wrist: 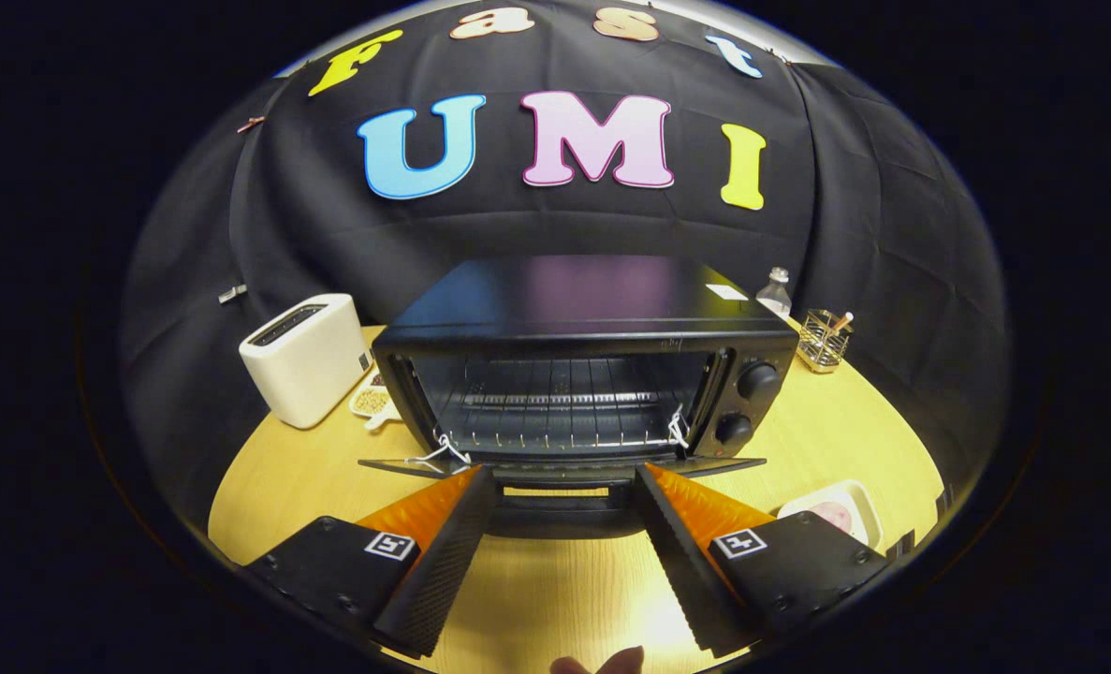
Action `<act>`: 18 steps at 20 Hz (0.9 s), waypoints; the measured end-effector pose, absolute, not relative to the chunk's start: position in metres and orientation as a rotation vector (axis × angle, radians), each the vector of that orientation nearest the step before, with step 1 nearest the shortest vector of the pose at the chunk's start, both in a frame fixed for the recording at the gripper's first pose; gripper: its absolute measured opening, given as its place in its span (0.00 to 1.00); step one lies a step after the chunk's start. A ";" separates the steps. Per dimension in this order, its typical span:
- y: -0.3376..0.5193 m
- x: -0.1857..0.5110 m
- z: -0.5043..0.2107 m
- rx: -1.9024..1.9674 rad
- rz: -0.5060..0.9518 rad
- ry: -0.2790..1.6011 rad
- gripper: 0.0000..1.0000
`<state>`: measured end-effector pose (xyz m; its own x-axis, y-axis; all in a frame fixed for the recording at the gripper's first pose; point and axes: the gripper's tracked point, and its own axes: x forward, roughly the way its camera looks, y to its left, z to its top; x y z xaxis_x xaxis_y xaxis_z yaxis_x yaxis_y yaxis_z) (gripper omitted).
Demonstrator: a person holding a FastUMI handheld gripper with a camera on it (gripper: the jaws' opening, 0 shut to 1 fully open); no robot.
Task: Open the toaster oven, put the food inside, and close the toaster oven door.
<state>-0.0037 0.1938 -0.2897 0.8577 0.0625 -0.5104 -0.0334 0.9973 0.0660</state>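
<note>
Gripper view, one toaster oven (585, 374) door down, two knobs, one white toaster (307, 358), tongs (564, 487) wide open, empty.

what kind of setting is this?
Likely a staged kitchen booth: an open toaster oven and a toaster on a wooden table, black cloth wall behind. The tool is open at the oven door.
</note>
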 end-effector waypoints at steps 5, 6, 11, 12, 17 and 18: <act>0.192 -0.020 -0.306 0.033 0.057 0.586 0.98; 0.192 -0.023 -0.310 0.033 0.058 0.602 0.98; 0.193 -0.047 -0.342 0.032 0.066 0.704 0.98; 0.193 -0.046 -0.350 0.027 0.070 0.732 0.98; 0.190 -0.059 -0.377 0.009 0.090 0.848 0.99; 0.188 -0.062 -0.378 0.011 0.098 0.847 0.99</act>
<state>-0.0621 0.1884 -0.3780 0.6584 0.0906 -0.7472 -0.0821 0.9955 0.0483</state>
